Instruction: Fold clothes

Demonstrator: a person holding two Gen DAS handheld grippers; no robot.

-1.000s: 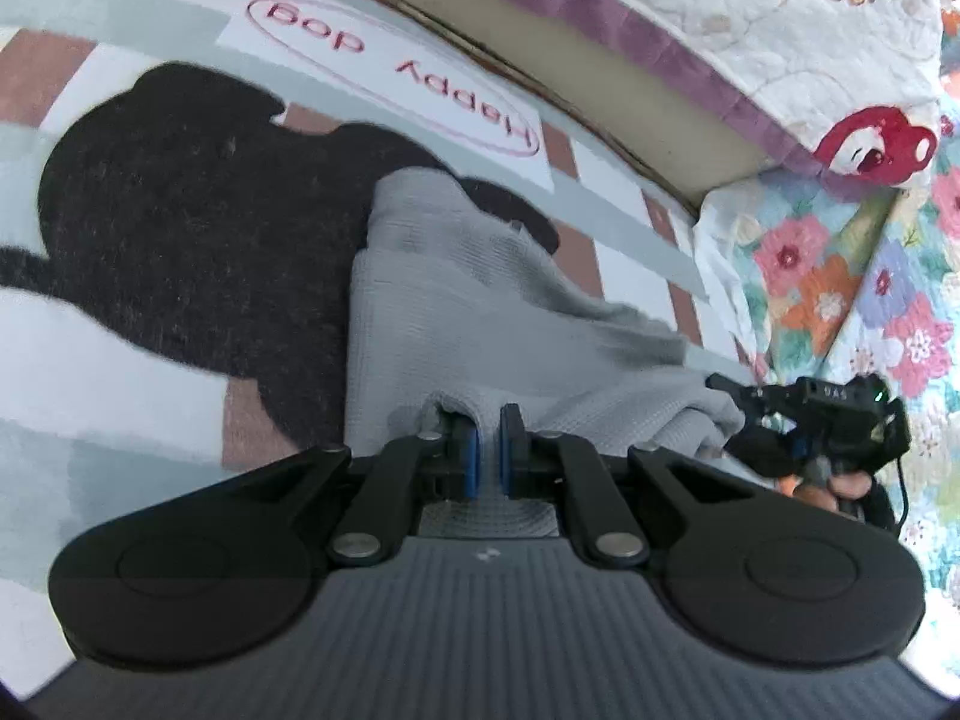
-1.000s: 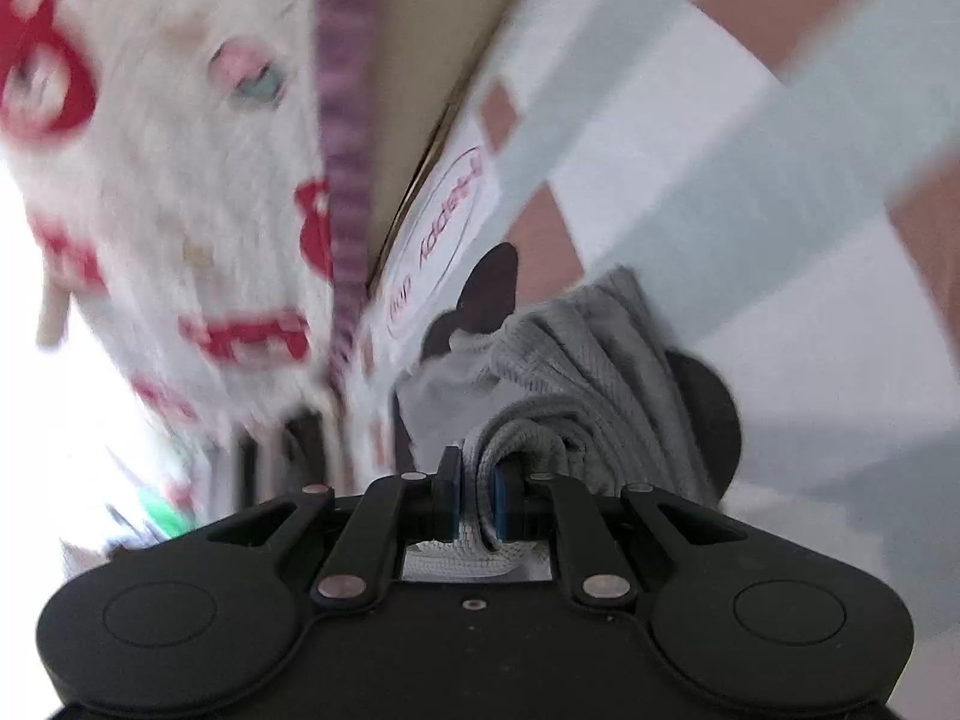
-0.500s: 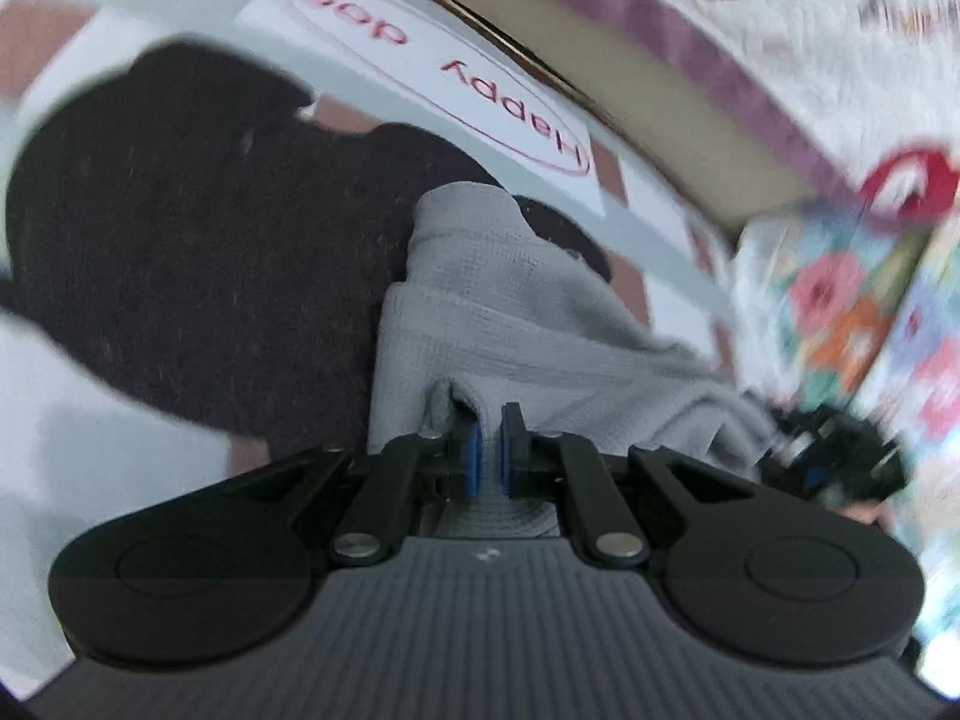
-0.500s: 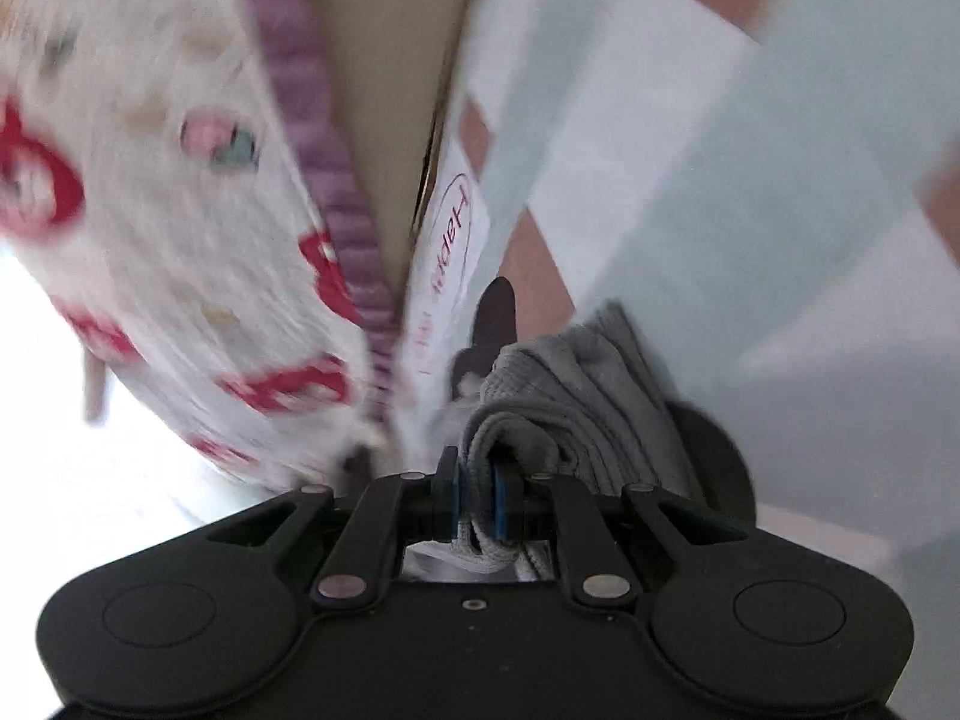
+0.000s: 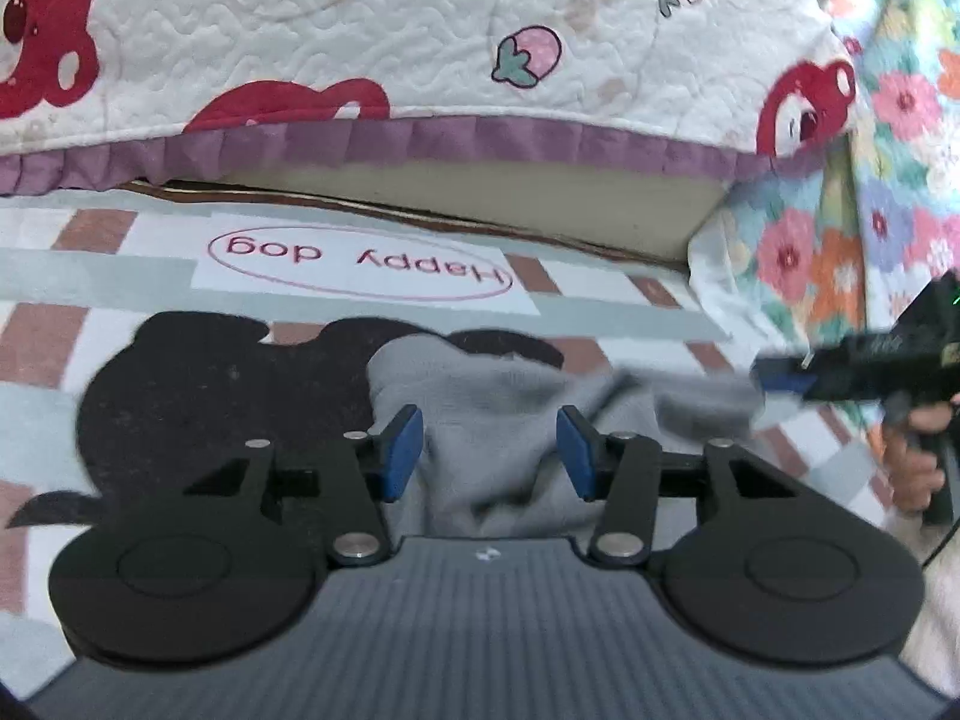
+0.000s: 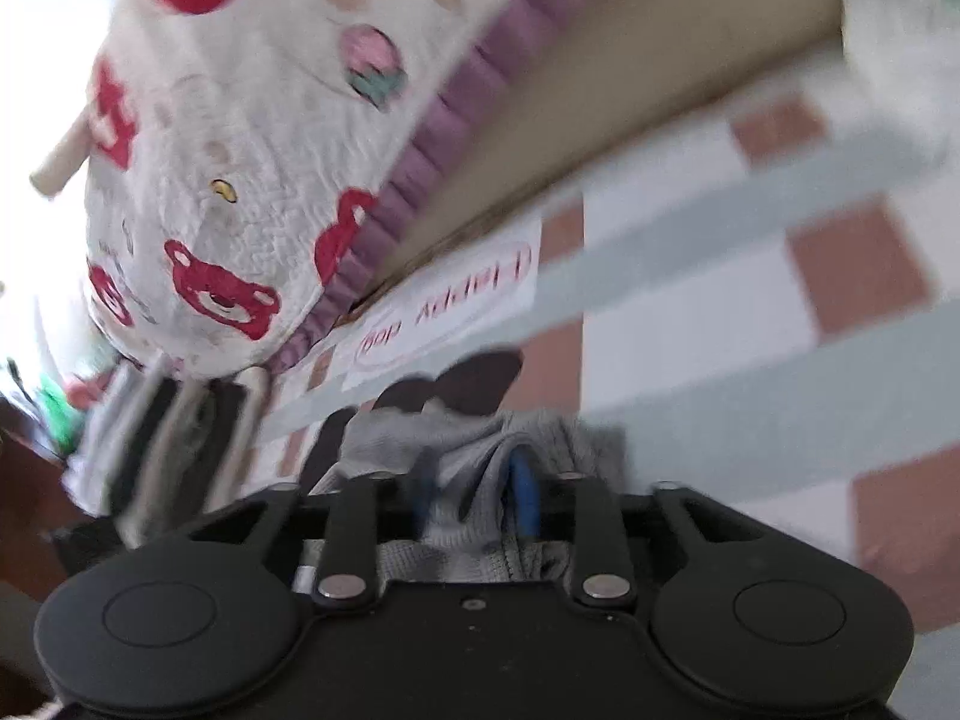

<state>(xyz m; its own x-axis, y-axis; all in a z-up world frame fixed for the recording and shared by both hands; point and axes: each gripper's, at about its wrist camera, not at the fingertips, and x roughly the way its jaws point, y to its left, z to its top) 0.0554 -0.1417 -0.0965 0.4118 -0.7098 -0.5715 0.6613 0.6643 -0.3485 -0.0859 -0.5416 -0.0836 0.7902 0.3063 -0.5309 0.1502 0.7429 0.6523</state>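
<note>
With the grey garment [image 5: 492, 420] bunched on the checked mat [image 5: 600, 300] before the quilted bed, both tongs, left [image 5: 489, 450] and right [image 6: 474, 498], have just been opening, cloth lying loose between them, so each should lift clear before regripping.

Grey garment [image 5: 492, 420]: we lose its near edge behind the gripper body.
Right gripper [image 5: 780, 375]: smeared; frame crops it.

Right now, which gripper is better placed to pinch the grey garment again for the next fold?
Probably the right gripper: the grey garment bunches between its just-opened jaws, while the left gripper only hovers above it.
</note>
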